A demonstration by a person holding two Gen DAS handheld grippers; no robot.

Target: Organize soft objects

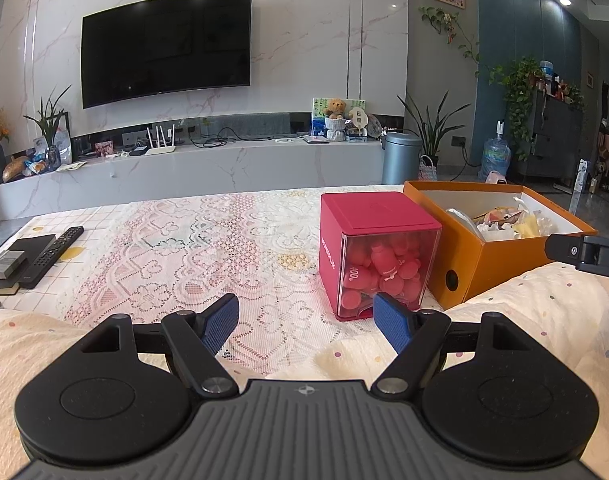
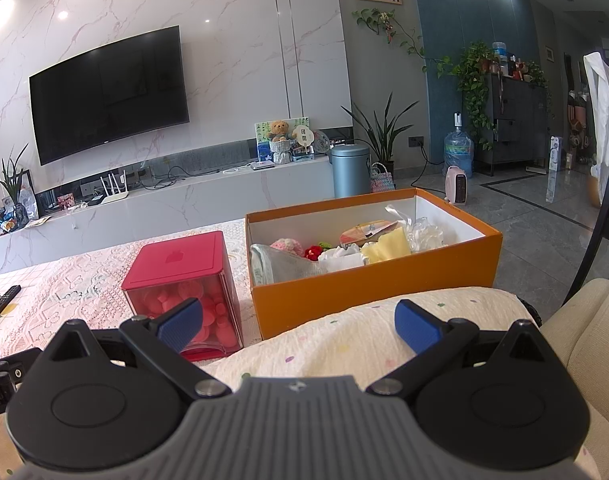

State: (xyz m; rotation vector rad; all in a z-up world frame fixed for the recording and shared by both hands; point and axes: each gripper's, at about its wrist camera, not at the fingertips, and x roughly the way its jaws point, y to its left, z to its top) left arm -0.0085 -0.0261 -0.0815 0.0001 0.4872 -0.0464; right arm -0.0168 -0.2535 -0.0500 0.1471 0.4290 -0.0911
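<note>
Orange box (image 2: 372, 288) ahead of R fingers (image 2: 418, 326)

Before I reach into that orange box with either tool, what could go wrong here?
1. The red cube container sits close beside the orange box; a sideways reach by the left tool might knock it.
2. The soft items lie jumbled in the box, so the right tool may pinch several at once.
3. The dotted quilt bulges against the box front and could snag a finger.
</note>
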